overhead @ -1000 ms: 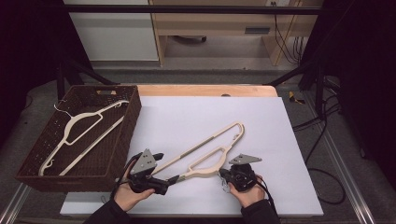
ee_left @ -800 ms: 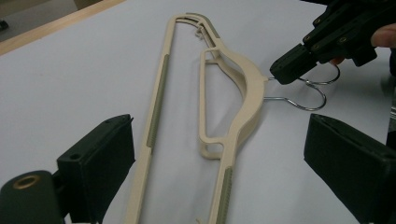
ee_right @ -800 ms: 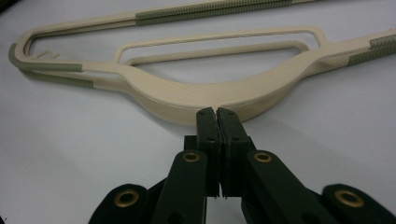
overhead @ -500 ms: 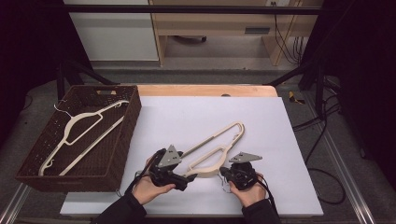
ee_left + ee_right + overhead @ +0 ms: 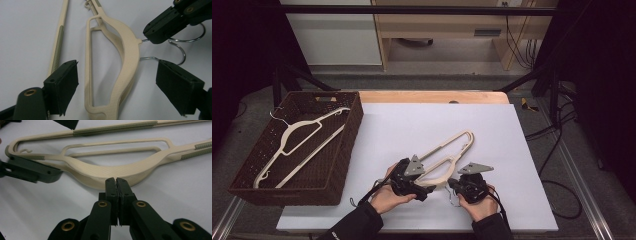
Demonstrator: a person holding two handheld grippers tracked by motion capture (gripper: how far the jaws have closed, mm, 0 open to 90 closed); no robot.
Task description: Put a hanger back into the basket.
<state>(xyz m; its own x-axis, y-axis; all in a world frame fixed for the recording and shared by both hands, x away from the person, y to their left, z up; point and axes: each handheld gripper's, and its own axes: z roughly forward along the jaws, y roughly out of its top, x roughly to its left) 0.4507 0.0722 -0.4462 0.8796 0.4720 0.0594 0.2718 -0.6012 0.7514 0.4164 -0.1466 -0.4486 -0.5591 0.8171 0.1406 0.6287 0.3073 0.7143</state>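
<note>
**Cream hanger between two tools**

On white table (image 5: 512, 150), near front edge: cream plastic hanger (image 5: 447, 155), curved textured shoulder, ribbed grip strips, thin steel hook (image 5: 178, 48). Left tool (image 5: 116, 82) spread wide, straddling shoulder, pads clear. Right tool (image 5: 116, 181) clenched on hook at hanger neck. Second hanger (image 5: 299, 142) in dark woven basket (image 5: 344, 150).

Lab bench, white-covered table (image 5: 412, 125), black frame bars (image 5: 422, 10), trailing cables (image 5: 557, 150)

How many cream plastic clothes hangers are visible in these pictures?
2. One cream plastic clothes hanger lies inside the dark brown woven basket on the left. The other cream hanger lies on the white table sheet, between the two hand-held grippers. More might be hidden.
</note>
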